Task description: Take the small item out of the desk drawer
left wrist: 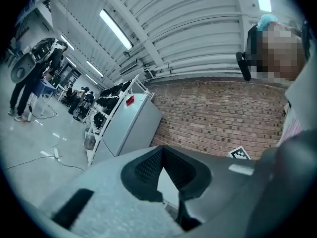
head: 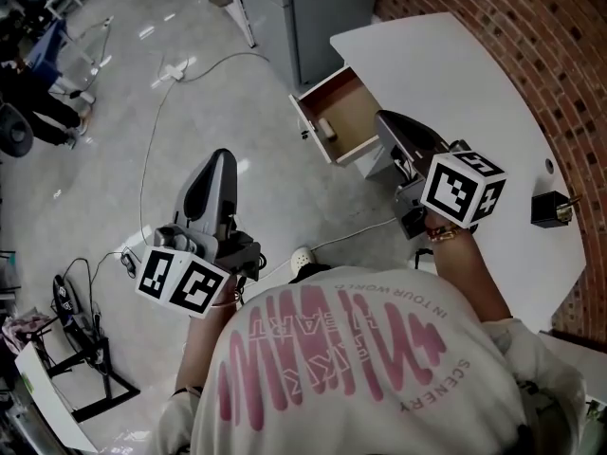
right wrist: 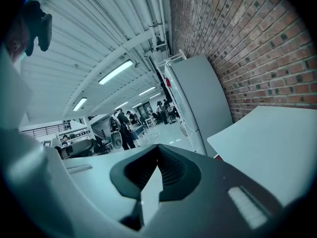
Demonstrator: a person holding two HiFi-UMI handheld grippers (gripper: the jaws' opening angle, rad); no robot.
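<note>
We see the small item only in the head view. It is a pale little block. It lies in the open drawer, close to the drawer's front wall. Its long side seems to run along that wall. The drawer sticks out from under the white desk.

Our left gripper is clenched, with nothing in it. Our right gripper is clenched too, with its tips pressed together and nothing between them. In the head view both point away from us. The right one is beside the drawer but does not touch the item, and the left one is well apart, over the floor.

Our shirt has pink writing on it, upside down from here. We think it says "IN TOUR WORLD", "SCENERY" and "HEART".

The left gripper view shows a brick wall, a grey cabinet and people far off in the hall. The right gripper view shows the desk top and more people. Neither shows the item. A small black box on the desk shows only in the head view.
</note>
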